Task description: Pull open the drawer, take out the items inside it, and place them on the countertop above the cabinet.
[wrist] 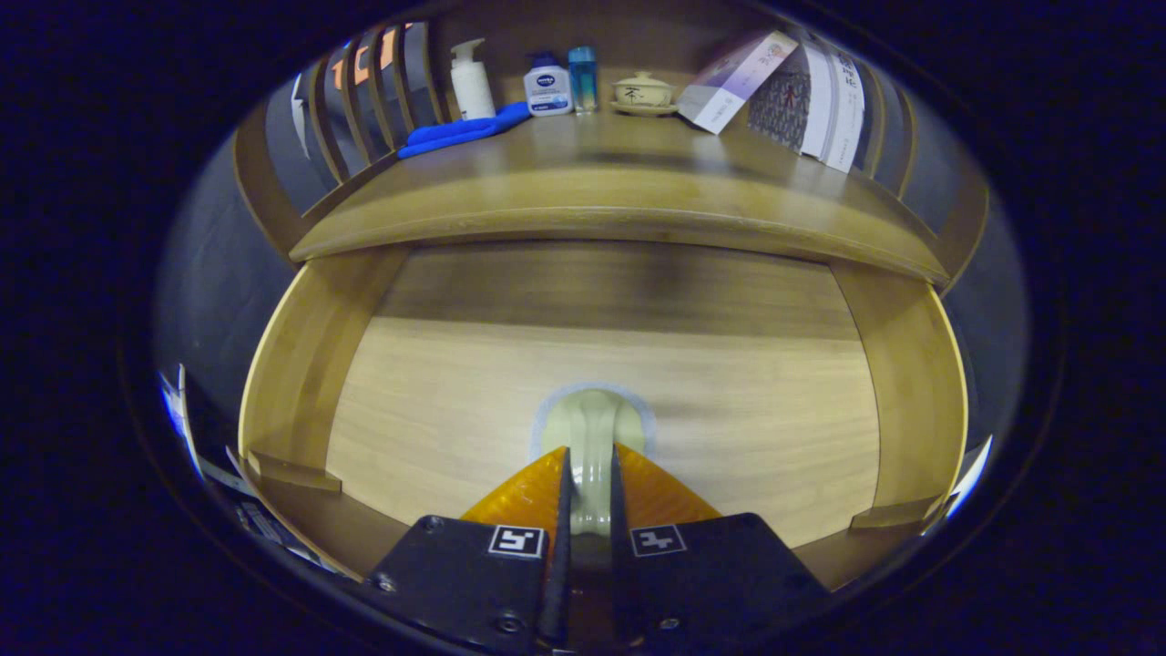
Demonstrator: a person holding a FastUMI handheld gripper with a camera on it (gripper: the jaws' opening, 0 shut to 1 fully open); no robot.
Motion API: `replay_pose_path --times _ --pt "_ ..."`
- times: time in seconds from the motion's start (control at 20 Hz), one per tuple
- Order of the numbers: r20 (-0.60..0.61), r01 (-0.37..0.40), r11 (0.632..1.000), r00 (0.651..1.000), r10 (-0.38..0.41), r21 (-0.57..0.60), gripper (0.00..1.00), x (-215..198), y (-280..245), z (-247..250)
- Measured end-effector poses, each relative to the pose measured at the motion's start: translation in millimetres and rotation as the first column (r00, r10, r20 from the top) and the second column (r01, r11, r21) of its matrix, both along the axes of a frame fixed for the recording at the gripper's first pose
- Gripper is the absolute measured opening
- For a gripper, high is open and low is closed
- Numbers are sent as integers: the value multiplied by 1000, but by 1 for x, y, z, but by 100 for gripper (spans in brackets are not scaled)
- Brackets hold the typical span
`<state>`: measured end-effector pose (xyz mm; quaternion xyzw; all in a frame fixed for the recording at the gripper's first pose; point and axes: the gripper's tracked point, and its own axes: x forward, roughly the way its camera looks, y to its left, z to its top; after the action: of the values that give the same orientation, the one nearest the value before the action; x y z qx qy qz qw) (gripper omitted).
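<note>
— Two fingers [560,497] nearly closed, with a narrow gap between them. What sits in that gap?

— A pale, cream-coloured object [590,437], smooth and rounded, standing up from between the fingers and swelling into a wider end just beyond their tips. Both fingers press against its sides, so the gripper [589,469] has it pinched.

— What kind of object is it?

— Hard to tell. It looks glossy, like ceramic or plastic, and narrows where the fingers clamp it.

— And where is it relative to the drawer?

— Over the open drawer [301,364], whose light wooden floor spreads beneath and ahead of the fingers, with side walls rising left and right. Whether the object touches the floor I cannot tell.

— Anything else lying in the drawer?

— The visible floor is bare wood, darkening toward the back under the overhang.

— What lies beyond?

— The countertop [601,196], a curved wooden slab above the drawer. At its far edge stand a white pump bottle [472,80], a small white bottle with a blue cap [547,86], and a slim blue bottle [583,78]. A blue cloth [463,130] lies beside the pump bottle. Right of the bottles sits a lidded cup on a saucer [644,91], then a leaning box [736,79] propped against upright books [824,105].
</note>
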<state>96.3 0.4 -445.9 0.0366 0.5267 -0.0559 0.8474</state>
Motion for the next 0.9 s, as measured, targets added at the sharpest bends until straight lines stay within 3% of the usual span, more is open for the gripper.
replay_pose_path --times 0.45,0.9 --pt "77 24 999 997 -27 43 20 6 -4 57" --pt "209 -7 1000 978 9 -11 20 41 -13 140"
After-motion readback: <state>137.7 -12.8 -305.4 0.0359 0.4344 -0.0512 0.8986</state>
